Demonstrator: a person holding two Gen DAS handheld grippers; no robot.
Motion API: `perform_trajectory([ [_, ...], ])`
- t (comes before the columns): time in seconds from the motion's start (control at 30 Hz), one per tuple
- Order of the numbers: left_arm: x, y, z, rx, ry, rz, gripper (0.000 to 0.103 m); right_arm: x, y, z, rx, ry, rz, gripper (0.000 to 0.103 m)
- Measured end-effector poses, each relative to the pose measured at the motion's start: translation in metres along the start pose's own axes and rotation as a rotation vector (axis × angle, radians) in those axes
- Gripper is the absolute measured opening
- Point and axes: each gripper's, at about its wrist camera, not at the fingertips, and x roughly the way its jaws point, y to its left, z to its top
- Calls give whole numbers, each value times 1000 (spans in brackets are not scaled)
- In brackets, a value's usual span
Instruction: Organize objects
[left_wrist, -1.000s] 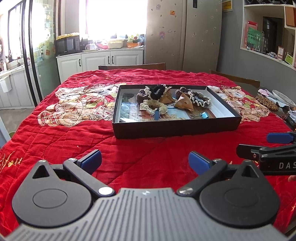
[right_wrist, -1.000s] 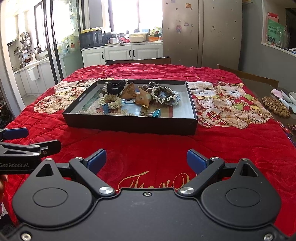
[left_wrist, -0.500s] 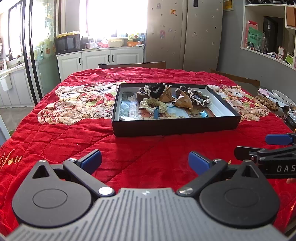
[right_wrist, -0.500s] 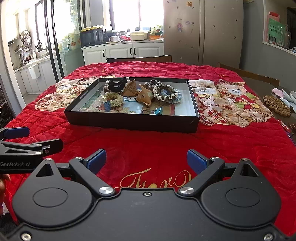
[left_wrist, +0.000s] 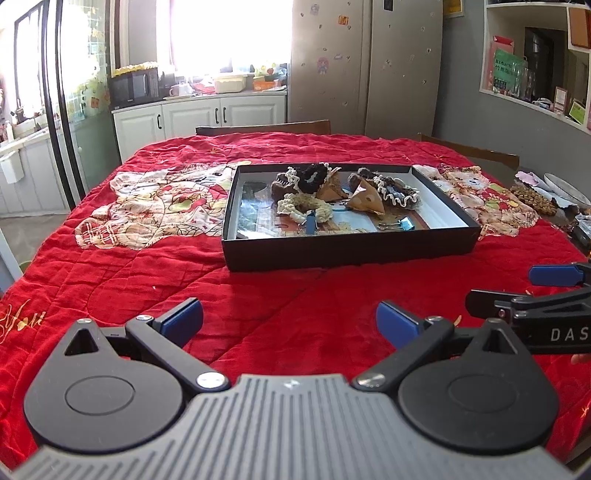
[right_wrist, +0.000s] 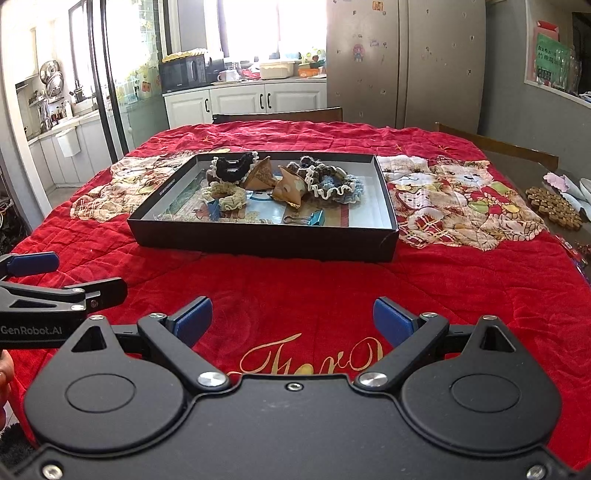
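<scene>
A shallow black box (left_wrist: 351, 251) (right_wrist: 258, 242) sits mid-table on a red quilt. Inside lie crocheted scrunchies: a black one (left_wrist: 312, 177) (right_wrist: 231, 168), a cream one (left_wrist: 301, 205) (right_wrist: 227, 194) and a dark frilled one (left_wrist: 397, 190) (right_wrist: 332, 181). Two brown folded pouches (left_wrist: 365, 201) (right_wrist: 290, 188) and blue binder clips (left_wrist: 404, 223) (right_wrist: 312, 218) lie among them. My left gripper (left_wrist: 290, 321) hovers open over the quilt, well short of the box. My right gripper (right_wrist: 291, 319) is open too, empty, beside the left one.
The red quilt (left_wrist: 147, 266) covers the table. Wooden chair backs (left_wrist: 262, 127) stand behind it. At the far right edge lie a beaded brown mat (right_wrist: 552, 205) and a plate (left_wrist: 565, 188). A fridge (left_wrist: 365, 62) and white cabinets (left_wrist: 199, 114) are beyond.
Both grippers have drawn back slightly and tilted, so the box sits a little farther and higher in both views. Jaws stay open. Nothing in the box has moved.
</scene>
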Motion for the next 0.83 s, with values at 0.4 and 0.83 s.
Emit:
perform_trajectory([
  [0.4, -1, -1, -1, 1, -4, 1, 103, 3, 1, -1, -4, 11, 6, 94],
  [0.83, 1, 1, -1, -22, -8, -30, 103, 10, 2, -5, -8, 31, 11, 94],
])
